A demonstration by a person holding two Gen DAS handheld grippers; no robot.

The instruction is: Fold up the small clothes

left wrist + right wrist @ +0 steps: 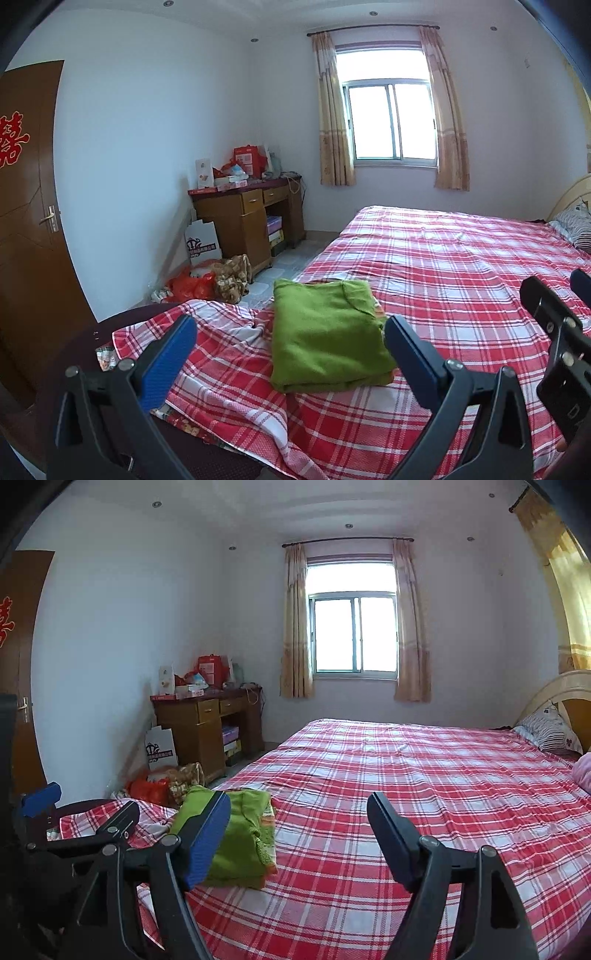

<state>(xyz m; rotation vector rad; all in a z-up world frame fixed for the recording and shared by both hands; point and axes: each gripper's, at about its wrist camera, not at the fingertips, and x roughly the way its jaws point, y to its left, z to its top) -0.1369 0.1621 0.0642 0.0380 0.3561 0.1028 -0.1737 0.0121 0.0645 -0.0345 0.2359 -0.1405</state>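
Room: bedroom with white walls, a curtained window (389, 122) at the far side and a wide bed (406, 775) under a red-and-white plaid sheet (424, 266) — the working surface.
Handling: green garment (328, 336) looks soft, light and limp; judged likely to sag or unfold if lifted by a single layer. No sign of anything fragile or slippery.
Where to hold: best taken at the stacked edges or corners, pinching all layers together — one tong at each end of the near edge, I judge.
Look: bright green knit, already folded into a neat rectangle with a neckline showing at its far right; an orange patterned edge peeks out along the right side in the right wrist view.
Place: lying on the near left part of the bed, just beside rumpled sheet at the bed's left edge.
Left gripper (291, 354): jaws apart, nothing between the pads, held above the garment's near end.
Right gripper (299, 838): jaws apart and empty, over bare sheet to the right of the garment.
Beyond: wooden desk (243, 214) cluttered with boxes at the far left, bags on the floor, brown door (29, 221) left.
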